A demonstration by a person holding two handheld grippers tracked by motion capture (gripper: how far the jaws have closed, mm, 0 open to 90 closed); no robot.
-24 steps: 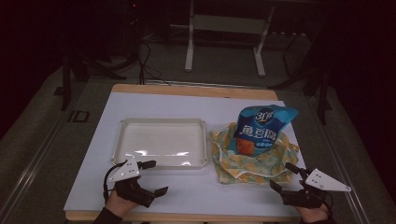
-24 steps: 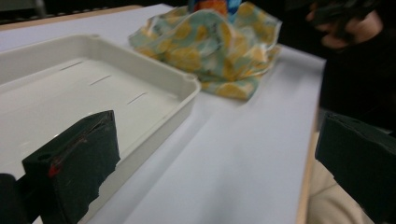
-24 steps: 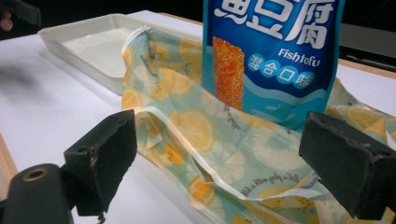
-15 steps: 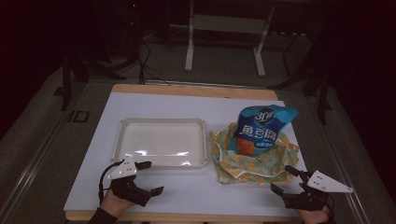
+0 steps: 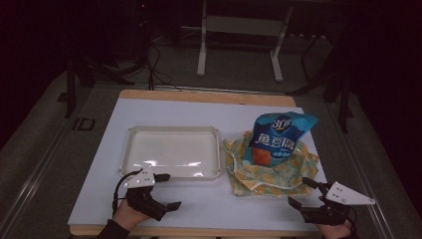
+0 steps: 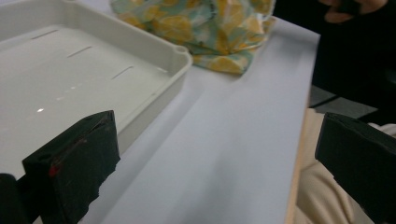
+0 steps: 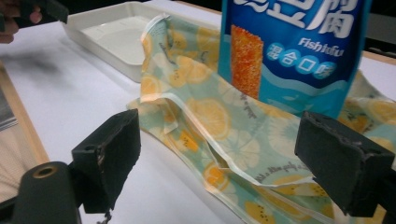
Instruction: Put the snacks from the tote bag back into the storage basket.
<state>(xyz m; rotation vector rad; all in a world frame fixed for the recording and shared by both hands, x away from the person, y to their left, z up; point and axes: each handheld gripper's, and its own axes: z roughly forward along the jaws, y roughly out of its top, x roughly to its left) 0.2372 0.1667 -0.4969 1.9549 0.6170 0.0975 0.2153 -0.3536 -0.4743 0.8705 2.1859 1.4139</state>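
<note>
A blue snack pouch (image 5: 278, 137) stands upright inside a lemon-print cloth bag (image 5: 271, 174) at the right of the white table top. My right gripper (image 5: 298, 191) rests just in front of that bag, open. In the right gripper view its jaws (image 7: 219, 158) frame the cloth bag's rumpled rim (image 7: 205, 116) without touching it, and the pouch (image 7: 289, 46) rises behind. My left gripper (image 5: 169, 190) sits at the tray's front left corner, open. Between its jaws (image 6: 219, 154) lies only bare table, with the white tray (image 6: 180, 53) to one side.
The shallow white tray (image 5: 130, 149) lies empty left of centre. The wooden front edge of the table (image 5: 199, 231) runs just under both hands. Beyond the table, in the dark, stand a metal frame (image 5: 239, 45) and floor cables.
</note>
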